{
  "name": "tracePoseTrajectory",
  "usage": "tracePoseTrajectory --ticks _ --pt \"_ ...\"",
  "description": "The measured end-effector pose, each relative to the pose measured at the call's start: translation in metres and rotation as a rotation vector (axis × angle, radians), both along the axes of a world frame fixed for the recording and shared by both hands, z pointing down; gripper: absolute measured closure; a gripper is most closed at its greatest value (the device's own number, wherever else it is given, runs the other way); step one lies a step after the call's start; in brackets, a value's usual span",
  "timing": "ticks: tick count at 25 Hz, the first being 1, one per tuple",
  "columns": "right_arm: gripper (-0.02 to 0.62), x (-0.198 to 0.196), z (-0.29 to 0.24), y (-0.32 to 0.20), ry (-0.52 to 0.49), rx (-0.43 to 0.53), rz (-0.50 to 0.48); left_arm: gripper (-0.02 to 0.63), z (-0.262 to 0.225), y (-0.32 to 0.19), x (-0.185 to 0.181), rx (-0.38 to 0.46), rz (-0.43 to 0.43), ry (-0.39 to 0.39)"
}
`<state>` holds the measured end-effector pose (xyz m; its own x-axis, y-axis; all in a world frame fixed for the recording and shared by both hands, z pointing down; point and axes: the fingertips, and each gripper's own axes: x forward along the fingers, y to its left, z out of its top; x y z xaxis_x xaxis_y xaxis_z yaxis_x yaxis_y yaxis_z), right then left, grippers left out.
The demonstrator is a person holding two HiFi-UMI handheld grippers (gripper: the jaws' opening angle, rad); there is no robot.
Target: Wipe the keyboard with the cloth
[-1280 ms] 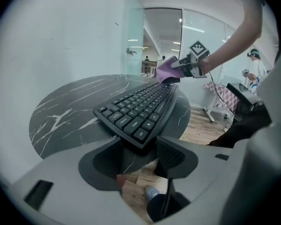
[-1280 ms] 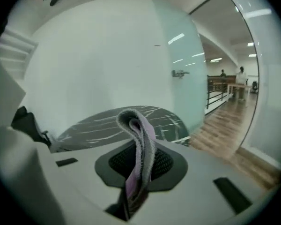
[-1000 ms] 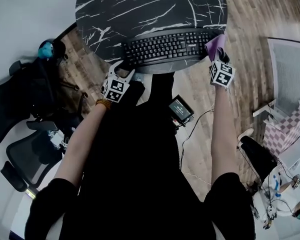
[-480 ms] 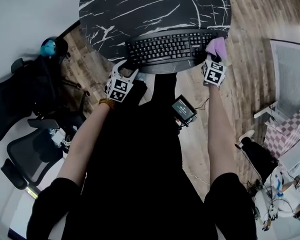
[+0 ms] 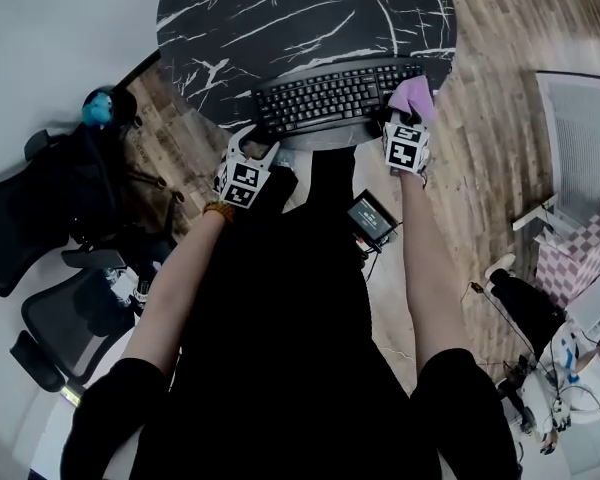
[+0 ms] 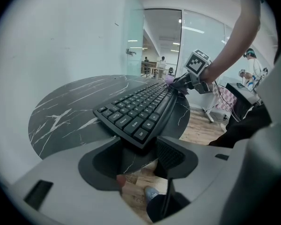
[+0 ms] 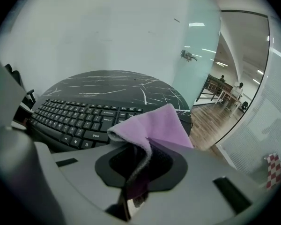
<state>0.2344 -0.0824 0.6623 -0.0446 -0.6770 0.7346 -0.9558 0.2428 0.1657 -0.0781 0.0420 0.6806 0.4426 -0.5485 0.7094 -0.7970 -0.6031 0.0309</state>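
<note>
A black keyboard (image 5: 330,96) lies along the near edge of the round black marble table (image 5: 280,13). My right gripper (image 5: 408,118) is shut on a purple cloth (image 5: 414,92), which rests on the keyboard's right end. In the right gripper view the cloth (image 7: 155,124) bulges up out of the jaws of the right gripper (image 7: 140,159), with the keyboard (image 7: 75,121) just left of it. My left gripper (image 5: 248,144) stands open at the keyboard's left front corner. In the left gripper view that corner of the keyboard (image 6: 136,110) reaches in between the spread fingers of the left gripper (image 6: 136,156).
Black office chairs (image 5: 40,218) stand on the wooden floor (image 5: 500,88) at the left, near a blue object (image 5: 96,108). A small device with a screen (image 5: 366,218) hangs by the person's waist. A checkered item (image 5: 578,260) is at the far right. Glass walls (image 7: 243,78) lie beyond the table.
My right gripper has slid left with the cloth, from beyond the keyboard's right edge onto its right end. The left gripper has hardly moved.
</note>
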Motion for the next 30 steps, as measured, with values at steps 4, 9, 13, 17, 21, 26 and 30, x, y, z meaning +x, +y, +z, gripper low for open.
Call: tracePoseTrajectory --ticks 4,9,13,17,21,26,30 --pt "0.535 -0.007 0.002 0.005 -0.020 -0.009 0.012 0.376 0.000 -0.002 0.001 0.006 0.006 0.006" --pt "0.535 -0.034 0.002 0.014 0.004 -0.019 -0.026 0.376 -0.001 -0.001 0.000 0.007 0.004 0.008" --pt "0.535 -0.049 0.002 0.020 -0.006 -0.016 -0.011 0.376 -0.003 -0.004 0.001 0.020 0.005 0.009" --pt "0.535 -0.064 0.001 0.024 -0.036 -0.026 -0.012 0.376 -0.001 -0.003 0.000 0.020 0.005 0.009" --pt "0.535 -0.084 0.002 0.032 -0.039 -0.052 -0.012 0.376 -0.002 -0.004 0.002 0.021 0.005 0.015" --pt "0.535 -0.118 0.002 0.042 -0.055 -0.063 -0.014 0.377 0.000 -0.003 0.000 0.020 0.002 0.017" --pt "0.535 -0.143 0.003 0.053 -0.025 -0.072 -0.060 0.376 -0.004 -0.005 0.001 0.020 0.005 0.018"
